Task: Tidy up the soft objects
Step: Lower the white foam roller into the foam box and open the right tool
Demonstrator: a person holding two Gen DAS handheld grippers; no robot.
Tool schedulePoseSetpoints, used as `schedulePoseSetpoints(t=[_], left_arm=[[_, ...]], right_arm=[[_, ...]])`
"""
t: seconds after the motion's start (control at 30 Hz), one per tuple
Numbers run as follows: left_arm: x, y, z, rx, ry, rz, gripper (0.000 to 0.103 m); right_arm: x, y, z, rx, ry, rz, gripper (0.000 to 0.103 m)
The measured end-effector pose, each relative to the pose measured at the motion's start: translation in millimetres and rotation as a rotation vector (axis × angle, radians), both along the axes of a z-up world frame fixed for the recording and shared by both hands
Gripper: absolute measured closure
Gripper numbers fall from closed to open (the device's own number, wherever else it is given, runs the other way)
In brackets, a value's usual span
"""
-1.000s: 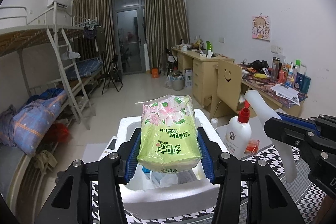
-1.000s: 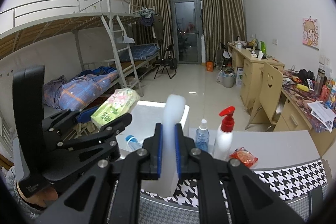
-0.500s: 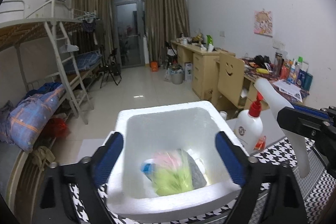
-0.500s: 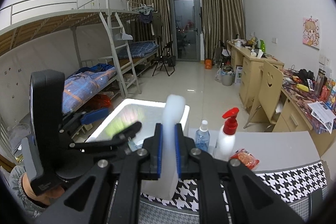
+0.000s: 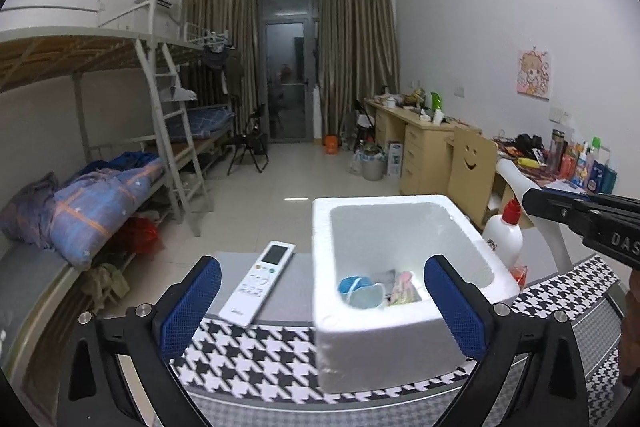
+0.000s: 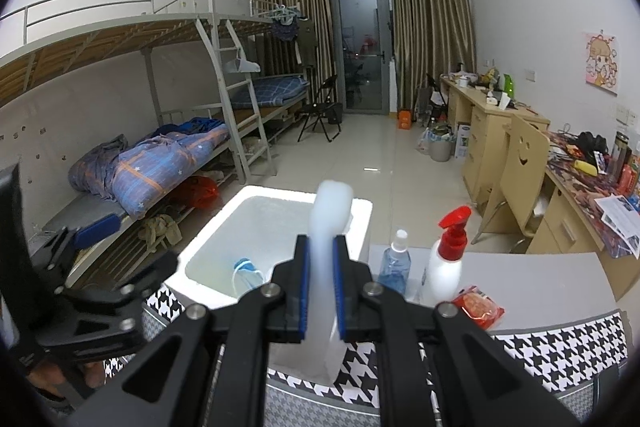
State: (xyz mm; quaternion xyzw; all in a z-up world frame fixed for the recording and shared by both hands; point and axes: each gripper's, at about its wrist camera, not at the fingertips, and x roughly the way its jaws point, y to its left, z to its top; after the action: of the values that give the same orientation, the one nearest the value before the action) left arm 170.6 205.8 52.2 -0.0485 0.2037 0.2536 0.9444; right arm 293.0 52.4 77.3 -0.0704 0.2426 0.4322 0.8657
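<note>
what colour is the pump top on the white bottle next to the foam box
Red. The pump top on the white bottle shows best in the right wrist view.

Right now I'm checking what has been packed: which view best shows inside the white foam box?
The left wrist view: it looks down into the white foam box, showing a blue mask and a packet. The right wrist view sees it partly, behind a clamped white foam strip.

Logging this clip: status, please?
Left gripper open, jaws just opened, nothing between. Right gripper shut on foam strip. Tissue pack in foam box. Nothing blocking.
</note>
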Motion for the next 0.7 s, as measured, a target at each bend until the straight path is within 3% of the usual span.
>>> schedulePoseSetpoints(t=[0.7], left_arm=[[-64,7,-11,0.024,-0.064,0.093,0.001]], right_arm=[[2,34,-3,-0.035,0.006,0.048,0.090]])
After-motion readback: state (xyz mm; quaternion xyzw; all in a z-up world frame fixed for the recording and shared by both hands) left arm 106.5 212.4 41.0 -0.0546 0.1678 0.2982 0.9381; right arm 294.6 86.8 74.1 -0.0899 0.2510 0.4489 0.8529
